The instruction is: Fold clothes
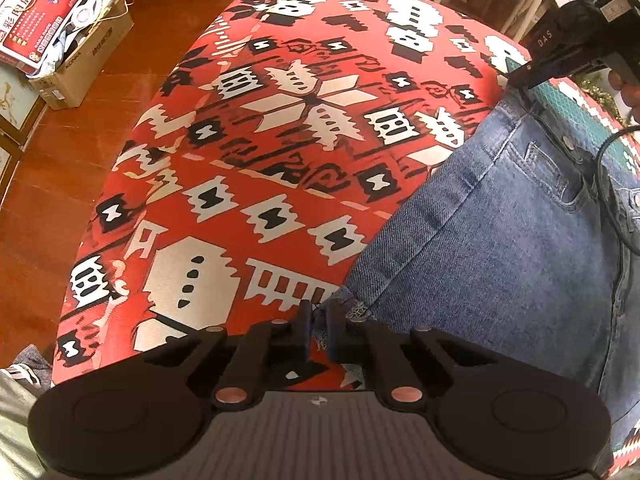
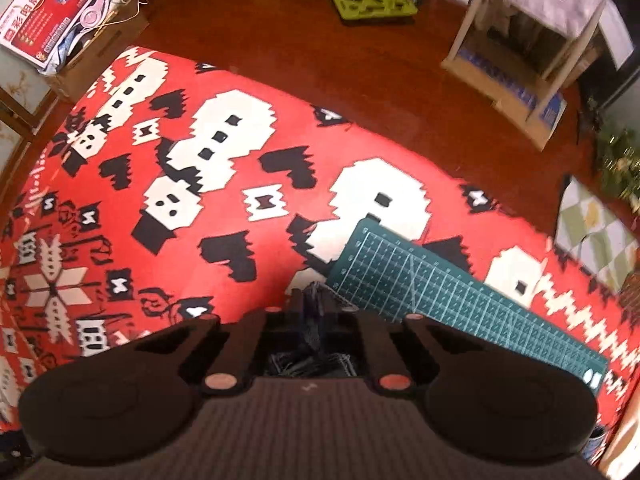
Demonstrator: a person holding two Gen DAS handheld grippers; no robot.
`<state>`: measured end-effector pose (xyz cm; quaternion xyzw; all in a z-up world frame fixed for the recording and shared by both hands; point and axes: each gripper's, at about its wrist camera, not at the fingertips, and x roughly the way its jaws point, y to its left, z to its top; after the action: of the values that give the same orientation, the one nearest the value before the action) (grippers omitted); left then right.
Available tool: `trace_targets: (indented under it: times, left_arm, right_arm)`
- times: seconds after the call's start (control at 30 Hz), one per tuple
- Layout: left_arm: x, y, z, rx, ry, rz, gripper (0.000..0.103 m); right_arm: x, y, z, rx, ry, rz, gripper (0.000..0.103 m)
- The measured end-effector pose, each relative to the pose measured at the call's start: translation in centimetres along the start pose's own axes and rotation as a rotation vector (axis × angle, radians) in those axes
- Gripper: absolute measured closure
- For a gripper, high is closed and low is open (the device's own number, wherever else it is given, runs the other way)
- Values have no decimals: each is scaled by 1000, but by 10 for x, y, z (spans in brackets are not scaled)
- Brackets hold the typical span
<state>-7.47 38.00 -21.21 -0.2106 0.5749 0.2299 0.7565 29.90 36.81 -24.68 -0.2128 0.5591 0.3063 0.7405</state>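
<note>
Denim (image 2: 316, 308) bunched, indistinct between fingers.

The blue denim jeans (image 1: 500, 240) run off the left wrist view's right and lower edges, so their full length stays unseen. In the right wrist view only a dark frayed bunch of that denim (image 2: 316, 312) shows between the fingers of the right gripper (image 2: 314, 300), and the rest is probably below the frame. The green gridded cutting mat (image 2: 440, 292) is partly covered by the gripper body.
</note>
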Motion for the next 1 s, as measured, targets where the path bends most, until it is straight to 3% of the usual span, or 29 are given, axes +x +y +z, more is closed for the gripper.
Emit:
trace_targets:
  times: [0.4, 0.53, 0.7, 0.9, 0.97, 1.0]
  left_arm:
    - [1, 4, 1, -56, 11, 2, 96]
    - [-3, 9, 3, -86, 8, 25, 97]
    - [-10, 21, 1, -122, -4, 56, 97]
    - [-35, 20, -2, -163, -67, 46, 94]
    - [-44, 13, -3, -153, -97, 34, 89]
    - [-47, 8, -3, -148, -112, 24, 86]
  right_arm:
    - [2, -12, 5, 79, -35, -2, 97]
    - [-10, -20, 0, 88, -85, -10, 84]
    - [-32, -22, -10, 52, -125, -21, 82]
    - [-66, -10, -40, -6, -173, 13, 53]
    - [-78, -5, -54, -16, -187, 32, 32]
    - [-83, -3, -61, -21, -194, 41, 29]
